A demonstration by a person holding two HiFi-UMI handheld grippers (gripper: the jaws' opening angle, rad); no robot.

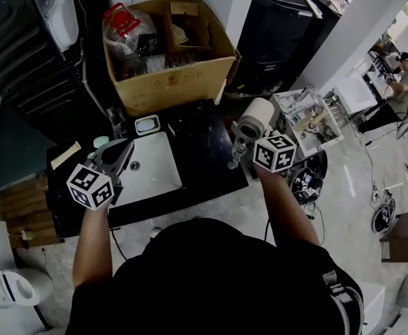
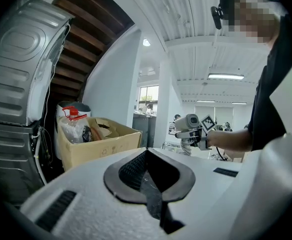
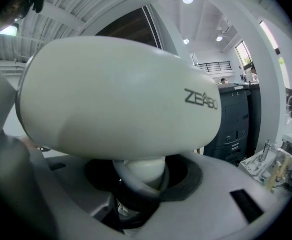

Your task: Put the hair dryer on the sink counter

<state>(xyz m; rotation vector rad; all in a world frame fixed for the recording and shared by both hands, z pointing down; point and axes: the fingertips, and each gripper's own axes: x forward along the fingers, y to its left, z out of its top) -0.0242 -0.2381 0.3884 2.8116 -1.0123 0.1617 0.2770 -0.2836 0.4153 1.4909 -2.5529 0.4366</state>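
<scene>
Right gripper [image 1: 240,145] jaws clamp the hair dryer [image 1: 255,119] handle, barrel up, ready to lower onto the desk [image 1: 204,152]; left gripper [image 1: 122,151] jaws together, idle.

The white dryer [image 3: 116,94], with grey ZEABO lettering on its side, fills most of the view. Under its body the handle [image 3: 141,168] drops between the jaws of the right gripper [image 3: 141,183], which clamp it from both sides. Behind the dryer to its right stands a black cabinet [image 3: 236,119]. Lower right of the dryer is a cluttered rack [image 3: 273,166]. Above the dryer, ceiling lamps [image 3: 188,0] glow.
</scene>
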